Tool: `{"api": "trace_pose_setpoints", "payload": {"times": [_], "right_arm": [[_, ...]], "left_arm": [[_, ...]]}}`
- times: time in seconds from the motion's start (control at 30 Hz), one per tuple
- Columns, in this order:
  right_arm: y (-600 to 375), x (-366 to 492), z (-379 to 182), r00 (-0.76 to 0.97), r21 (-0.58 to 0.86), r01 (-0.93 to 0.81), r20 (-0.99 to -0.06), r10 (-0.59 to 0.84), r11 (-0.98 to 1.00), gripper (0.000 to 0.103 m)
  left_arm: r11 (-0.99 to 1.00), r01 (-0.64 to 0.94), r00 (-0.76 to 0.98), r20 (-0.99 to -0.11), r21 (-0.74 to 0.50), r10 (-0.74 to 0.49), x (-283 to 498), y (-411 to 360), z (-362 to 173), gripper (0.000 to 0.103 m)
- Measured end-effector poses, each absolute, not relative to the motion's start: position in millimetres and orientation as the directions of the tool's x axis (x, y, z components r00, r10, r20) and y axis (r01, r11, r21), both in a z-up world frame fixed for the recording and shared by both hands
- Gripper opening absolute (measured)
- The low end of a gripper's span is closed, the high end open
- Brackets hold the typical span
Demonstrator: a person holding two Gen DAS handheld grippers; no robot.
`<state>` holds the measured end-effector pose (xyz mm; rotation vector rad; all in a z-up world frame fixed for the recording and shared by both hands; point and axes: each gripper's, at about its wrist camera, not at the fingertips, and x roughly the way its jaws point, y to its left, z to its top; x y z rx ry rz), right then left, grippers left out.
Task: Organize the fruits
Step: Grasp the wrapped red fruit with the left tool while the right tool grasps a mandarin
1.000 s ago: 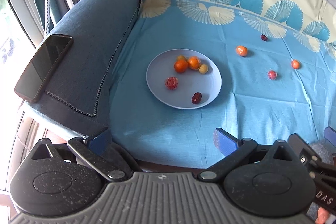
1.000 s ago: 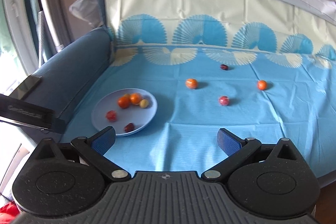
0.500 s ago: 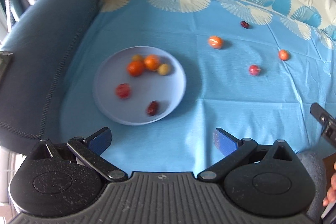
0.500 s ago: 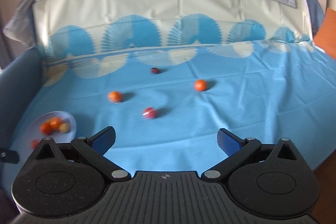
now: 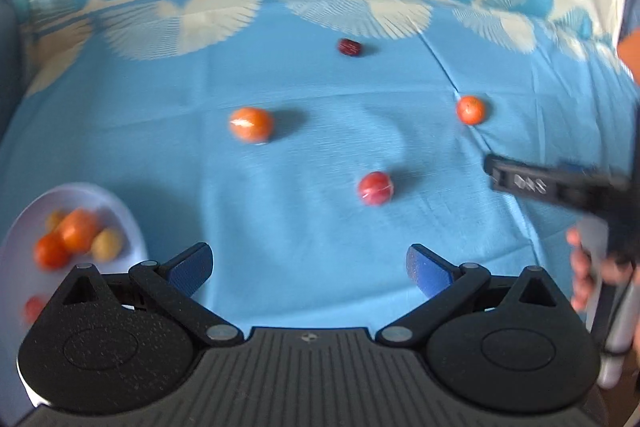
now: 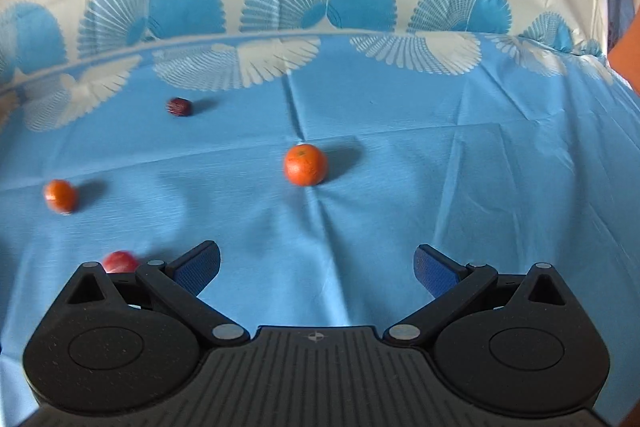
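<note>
On the blue cloth (image 5: pixel 304 211), four fruits are scattered well apart: an orange (image 6: pixel 305 164), a second orange (image 5: pixel 251 123), a red fruit (image 5: pixel 375 188) and a dark date (image 5: pixel 349 47). At the left edge, a plate (image 5: pixel 132 223) is seen, loaded with several fruits. The left gripper (image 5: pixel 308 267) and the right gripper (image 6: pixel 316 267) are both held spread wide, nothing pinched between their fingers. The orange is framed ahead of the right gripper.

Left gripper (image 5: pixel 308 269) spread wide; right gripper (image 6: pixel 316 269) too — empty.
</note>
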<state>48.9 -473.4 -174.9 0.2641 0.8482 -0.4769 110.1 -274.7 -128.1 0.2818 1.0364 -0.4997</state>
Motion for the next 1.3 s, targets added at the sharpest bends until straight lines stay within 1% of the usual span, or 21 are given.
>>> {"api": "trace_pose_setpoints", "payload": {"times": [0.13,0.23,0.3,0.4,0.43,0.53,0.57,0.6,0.63,0.67,0.8,0.9,1.0,1.2,1.3], "right_arm": [[-502.6,81.4,-204.7,0.572,-0.024,0.47,-0.753,-0.325,0.882,0.102],[-518.5,94.5,-220.3,0.593,0.035,0.476,-0.751,-0.291,0.879,0.102],[-523.7,100.7,-226.7,0.606,0.075,0.49,-0.746,-0.278,0.868,0.102],[-520.4,110.8,-231.1,0.624,0.038,0.478,-0.718,-0.309,0.878,0.102],[-517.7,114.1,-233.1,0.623,0.015,0.477,-0.711,-0.326,0.879,0.102],[-511.9,116.9,-235.0,0.642,-0.016,0.47,-0.68,-0.354,0.883,0.102],[-510.0,116.2,-234.4,0.649,-0.025,0.455,-0.675,-0.351,0.89,0.097],[-507.2,113.7,-230.9,0.673,-0.018,0.418,-0.665,-0.323,0.908,0.068],[-501.2,111.9,-226.0,0.688,-0.025,0.394,-0.655,-0.313,0.919,0.043],[-495.5,111.9,-222.2,0.672,-0.056,0.391,-0.665,-0.326,0.919,0.036],[-493.6,100.5,-209.4,0.643,-0.039,0.442,-0.683,-0.347,0.896,0.036],[-490.2,81.0,-186.5,0.655,-0.02,0.475,-0.66,-0.368,0.88,0.036],[-475.7,55.5,-153.8,0.677,-0.001,0.487,-0.631,-0.378,0.873,0.036],[-409.0,-0.7,-88.2,0.761,0.021,0.436,-0.542,-0.356,0.899,0.036],[-365.6,-28.7,-62.0,0.795,0.044,0.376,-0.527,-0.298,0.925,0.036]], "left_arm": [[0.812,0.583,0.405,-0.872,0.014,-0.276,128.6,-306.3,-159.7,0.103],[0.795,0.604,0.414,-0.871,0.045,-0.265,139.3,-325.0,-178.7,0.103],[0.794,0.606,0.399,-0.881,0.043,-0.256,145.5,-332.5,-189.3,0.103],[0.789,0.614,0.373,-0.888,0.02,-0.267,149.2,-336.6,-198.6,0.102],[0.78,0.626,0.374,-0.883,0.016,-0.282,148.3,-338.3,-199.8,0.097],[0.756,0.654,0.396,-0.868,0.037,-0.3,142.3,-342.0,-201.0,0.067],[0.749,0.661,0.408,-0.856,0.038,-0.317,140.1,-341.7,-199.2,0.037],[0.738,0.674,0.403,-0.853,0.032,-0.332,139.1,-341.8,-197.8,0.029],[0.739,0.673,0.398,-0.855,0.027,-0.332,139.0,-342.2,-196.1,0.03],[0.745,0.667,0.393,-0.853,0.007,-0.344,139.9,-340.1,-193.9,0.029],[0.763,0.646,0.414,-0.828,-0.026,-0.378,138.3,-325.2,-171.7,0.029],[0.77,0.636,0.444,-0.794,-0.048,-0.415,127.2,-301.8,-139.0,0.029],[0.775,0.63,0.489,-0.753,-0.044,-0.44,110.5,-274.8,-102.5,0.029],[0.8,0.599,0.583,-0.67,-0.028,-0.46,65.3,-210.7,-33.3,0.029],[0.815,0.578,0.595,-0.664,-0.038,-0.453,43.4,-173.5,-5.3,0.029]]}}
